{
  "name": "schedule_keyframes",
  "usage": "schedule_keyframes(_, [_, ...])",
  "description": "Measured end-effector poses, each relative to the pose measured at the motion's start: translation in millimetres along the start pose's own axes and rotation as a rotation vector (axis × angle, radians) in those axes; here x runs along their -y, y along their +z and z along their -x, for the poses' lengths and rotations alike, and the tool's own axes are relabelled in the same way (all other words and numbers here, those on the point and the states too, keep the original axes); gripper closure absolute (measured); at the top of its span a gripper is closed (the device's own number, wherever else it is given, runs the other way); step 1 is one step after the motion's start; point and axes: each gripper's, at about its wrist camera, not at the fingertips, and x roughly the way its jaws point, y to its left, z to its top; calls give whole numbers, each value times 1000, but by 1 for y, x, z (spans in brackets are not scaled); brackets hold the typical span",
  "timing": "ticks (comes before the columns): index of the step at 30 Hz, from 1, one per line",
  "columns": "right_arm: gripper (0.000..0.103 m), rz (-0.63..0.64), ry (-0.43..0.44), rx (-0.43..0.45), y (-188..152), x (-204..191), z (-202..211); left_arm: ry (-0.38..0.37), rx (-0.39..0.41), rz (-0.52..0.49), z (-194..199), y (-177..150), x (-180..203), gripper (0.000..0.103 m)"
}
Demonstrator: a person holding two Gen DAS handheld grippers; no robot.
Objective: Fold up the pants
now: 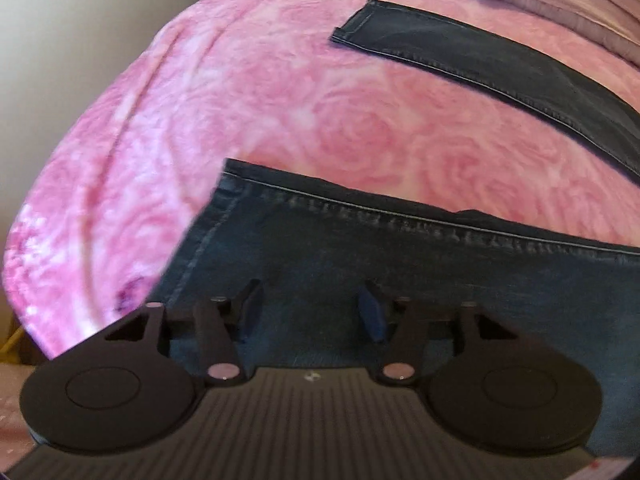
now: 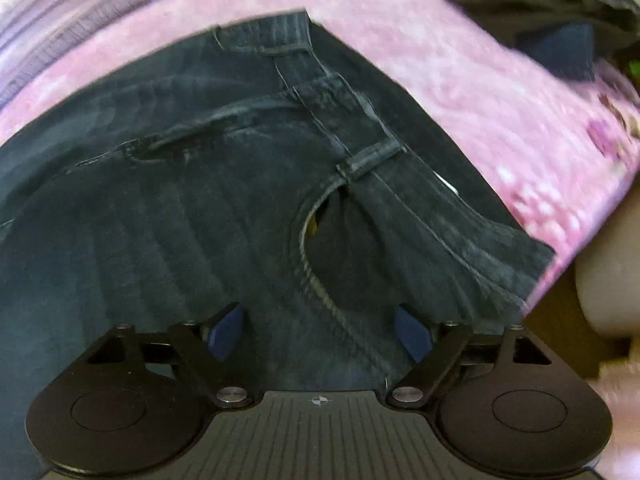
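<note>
The dark jeans [image 1: 400, 264] are lying spread on a pink rose-patterned blanket [image 1: 240, 100], legs apart. The left gripper [image 1: 310, 312] is hanging over one leg near its hem, jaws partly apart, gripping nothing. The right gripper [image 2: 320, 334] is hovering over the front pocket [image 2: 336, 240] by the waistband, jaws wide, empty. No readable writing is showing.

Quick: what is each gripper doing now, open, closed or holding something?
Left gripper: open, empty, above the jeans.
Right gripper: open, empty, above the jeans.
</note>
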Motion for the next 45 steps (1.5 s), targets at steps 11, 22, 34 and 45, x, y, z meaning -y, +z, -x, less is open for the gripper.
schedule_keyframes(11, [23, 201, 278, -14, -8, -50, 156, -142, -50, -134, 174, -8, 74, 38])
schedule_keyframes(22, [22, 472, 355, 9, -14, -29, 242, -164, 3, -192, 307, -66, 156, 30])
schedule_keyframes(34, [22, 617, 384, -36, -37, 15, 263, -164, -1, -172, 381, -130, 200, 30])
schedule_keyframes(45, [22, 644, 408, -71, -51, 23, 259, -137, -7, -186, 396, -145, 203, 30])
